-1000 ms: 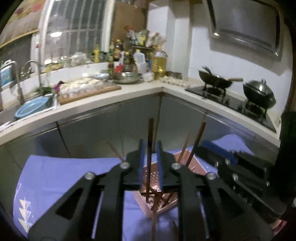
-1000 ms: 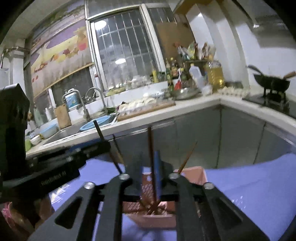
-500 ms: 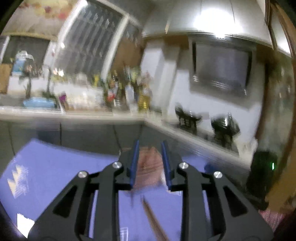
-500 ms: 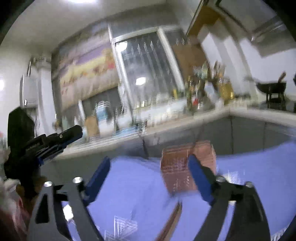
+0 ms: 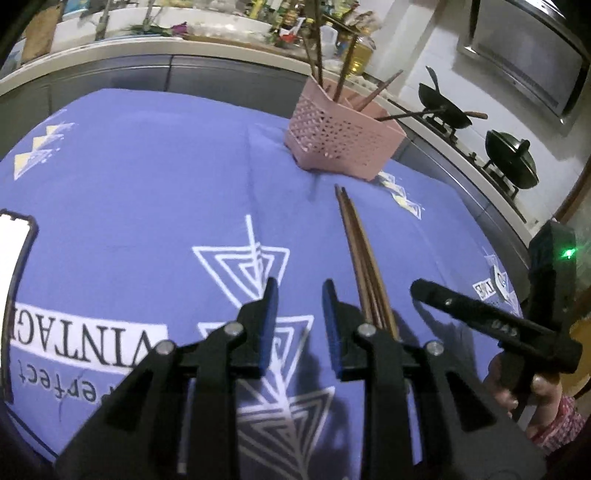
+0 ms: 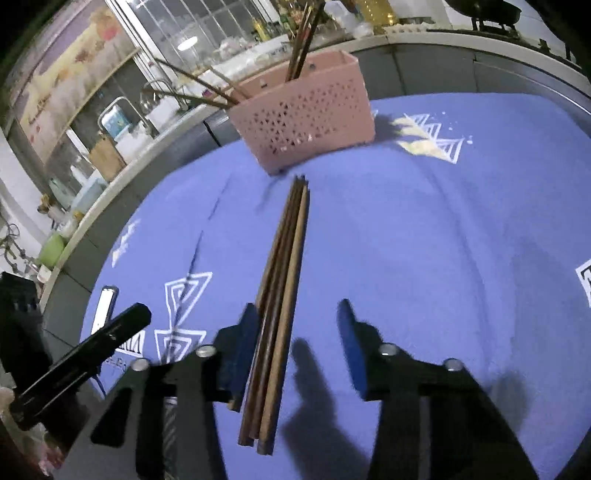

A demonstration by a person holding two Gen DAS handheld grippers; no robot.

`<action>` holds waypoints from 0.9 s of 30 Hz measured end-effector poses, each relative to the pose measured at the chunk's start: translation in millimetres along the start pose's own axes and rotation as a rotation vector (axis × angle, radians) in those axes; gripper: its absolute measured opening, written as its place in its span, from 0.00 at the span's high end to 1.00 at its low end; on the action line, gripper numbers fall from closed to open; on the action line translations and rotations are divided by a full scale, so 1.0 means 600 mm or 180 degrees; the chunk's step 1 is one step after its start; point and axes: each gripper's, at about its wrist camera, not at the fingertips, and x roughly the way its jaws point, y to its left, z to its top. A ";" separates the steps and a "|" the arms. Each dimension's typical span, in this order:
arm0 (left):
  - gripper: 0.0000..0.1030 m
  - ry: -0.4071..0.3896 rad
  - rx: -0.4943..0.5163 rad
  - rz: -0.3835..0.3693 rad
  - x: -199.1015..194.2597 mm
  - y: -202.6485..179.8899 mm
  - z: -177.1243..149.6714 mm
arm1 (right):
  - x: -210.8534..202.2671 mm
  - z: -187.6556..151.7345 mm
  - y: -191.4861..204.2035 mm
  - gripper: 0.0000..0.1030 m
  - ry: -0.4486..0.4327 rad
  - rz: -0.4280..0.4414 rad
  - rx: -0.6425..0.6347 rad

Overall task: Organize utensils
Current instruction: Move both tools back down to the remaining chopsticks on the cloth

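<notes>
Dim kitchen: pale L-shaped countertop over grey cabinet fronts, cluttered with bottles. Barred window behind the sink tap, white tiled wall under a steel range hood. Near side spread with a blue printed tablecloth.

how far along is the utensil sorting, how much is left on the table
Partly done. Several chopsticks already stand in the pink perforated basket. A bundle of brown chopsticks still lies flat on the purple cloth in front of it. Nothing is in hand: the right gripper is open with the bundle between its fingers, beside the left one, and the left gripper is open, just left of the bundle.
</notes>
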 end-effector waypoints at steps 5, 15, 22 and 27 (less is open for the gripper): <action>0.78 0.0079 -0.0055 0.0068 0.001 0.001 -0.014 | 0.004 -0.010 0.010 0.65 0.0061 -0.0050 -0.0050; 0.29 -0.0180 0.0220 0.0181 -0.035 -0.029 -0.019 | 0.021 -0.009 0.002 0.65 0.0122 -0.0112 0.0003; 0.09 -0.0290 0.0563 0.0250 -0.044 -0.066 -0.020 | 0.022 -0.011 0.004 0.65 0.0161 -0.0090 -0.0040; 0.08 -0.0305 0.0538 0.0253 -0.044 -0.061 -0.016 | 0.030 -0.015 0.015 0.66 0.0226 -0.0087 -0.0155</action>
